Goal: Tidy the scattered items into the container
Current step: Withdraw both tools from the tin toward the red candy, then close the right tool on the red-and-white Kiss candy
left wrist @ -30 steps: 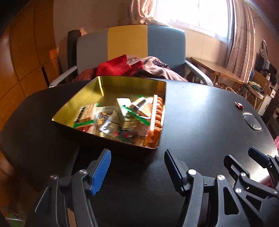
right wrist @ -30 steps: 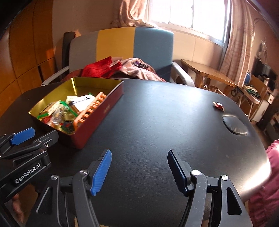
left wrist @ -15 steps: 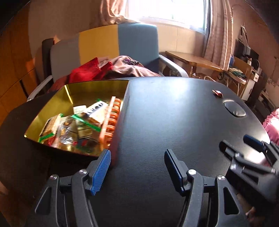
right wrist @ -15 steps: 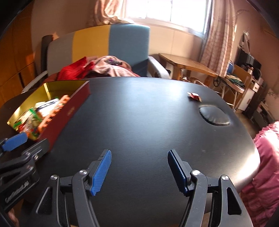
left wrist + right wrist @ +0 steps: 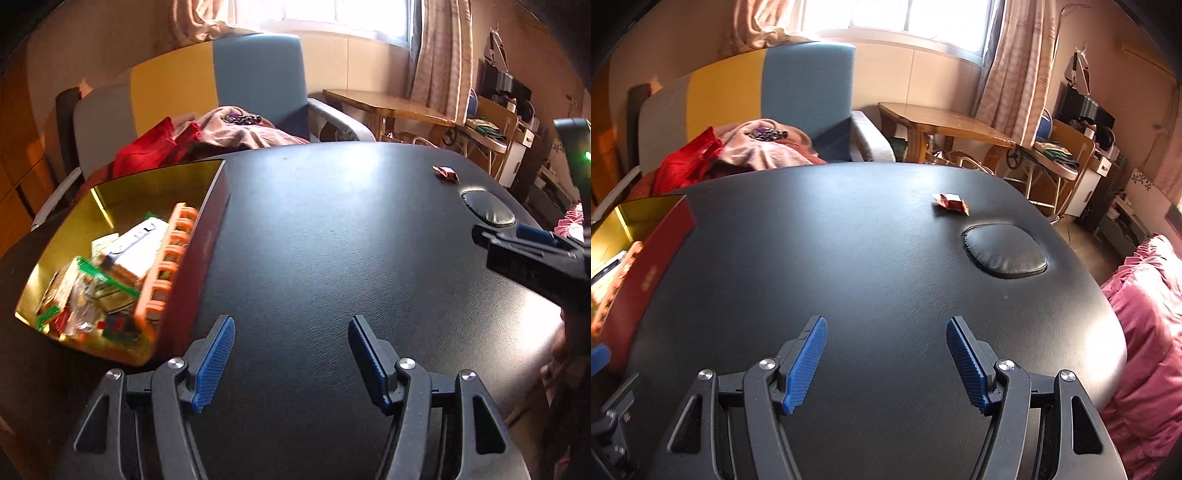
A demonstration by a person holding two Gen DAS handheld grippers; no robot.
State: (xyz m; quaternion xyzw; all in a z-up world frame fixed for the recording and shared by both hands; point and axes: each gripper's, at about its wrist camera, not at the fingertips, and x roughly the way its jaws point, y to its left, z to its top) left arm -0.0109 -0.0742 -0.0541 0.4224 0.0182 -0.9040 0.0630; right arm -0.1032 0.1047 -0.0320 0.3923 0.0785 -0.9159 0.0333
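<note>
A red tin with a gold inside [image 5: 212,236] stands at the left of the black table [image 5: 332,229] and holds several snack packets and an orange tray. It also shows at the left edge of the right wrist view [image 5: 646,266]. A small red wrapped sweet [image 5: 951,202] lies alone on the far right of the table, just behind a round leather pad [image 5: 1004,251]; it also shows in the left wrist view [image 5: 447,172]. My left gripper [image 5: 290,354] is open and empty, beside the tin's near right corner. My right gripper [image 5: 886,360] is open and empty over the table's middle, well short of the sweet.
An armchair [image 5: 768,96] with red and pink clothes stands behind the table. A wooden side table [image 5: 945,125] and cluttered shelves are at the back right. A pink quilt [image 5: 1145,295] lies off the table's right edge.
Both grippers have swung to the right, away from the tin. The sweet and the round pad now sit nearer the middle of the right wrist view.
</note>
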